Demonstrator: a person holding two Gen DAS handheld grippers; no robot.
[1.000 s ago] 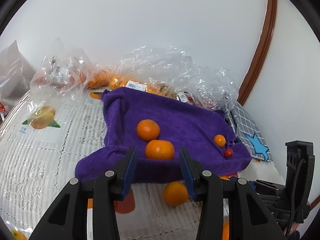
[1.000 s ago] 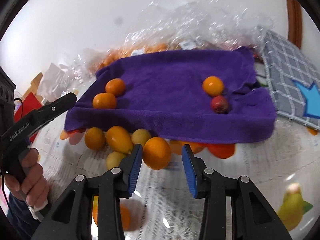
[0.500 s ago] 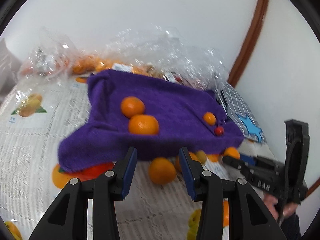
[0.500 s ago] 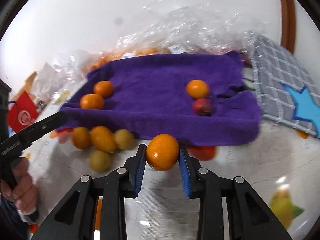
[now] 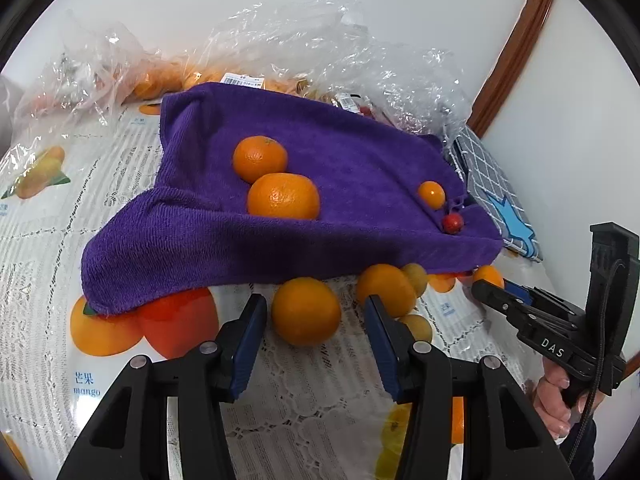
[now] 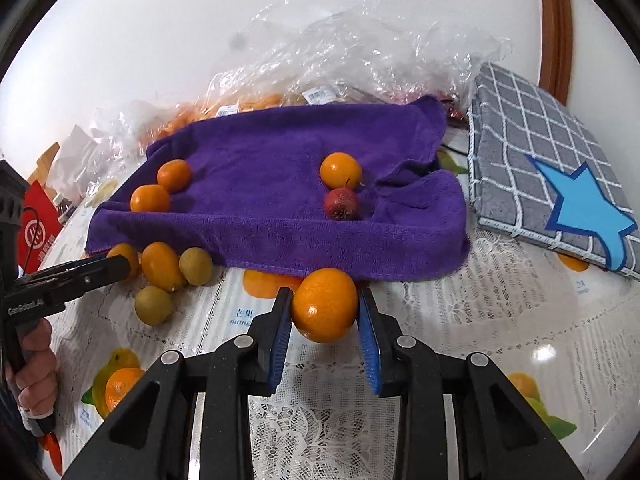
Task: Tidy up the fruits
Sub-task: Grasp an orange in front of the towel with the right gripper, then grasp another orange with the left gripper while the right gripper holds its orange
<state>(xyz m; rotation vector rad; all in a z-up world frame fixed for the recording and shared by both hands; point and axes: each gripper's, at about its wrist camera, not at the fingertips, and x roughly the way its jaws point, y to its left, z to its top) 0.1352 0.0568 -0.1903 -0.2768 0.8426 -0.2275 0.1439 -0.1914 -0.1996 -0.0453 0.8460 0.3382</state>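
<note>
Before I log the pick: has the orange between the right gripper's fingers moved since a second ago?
Yes. The orange, then resting on the tablecloth short of the purple towel, is now clamped in the right gripper at the towel's front edge.

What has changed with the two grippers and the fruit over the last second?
The right gripper closed its jaws on the orange that had lain loose between them on the tablecloth. The left gripper came down toward another orange below the cloth's edge, and its jaws have just been opening; that orange sits between them ungripped. The four fruits on the purple cloth stayed put.
</note>
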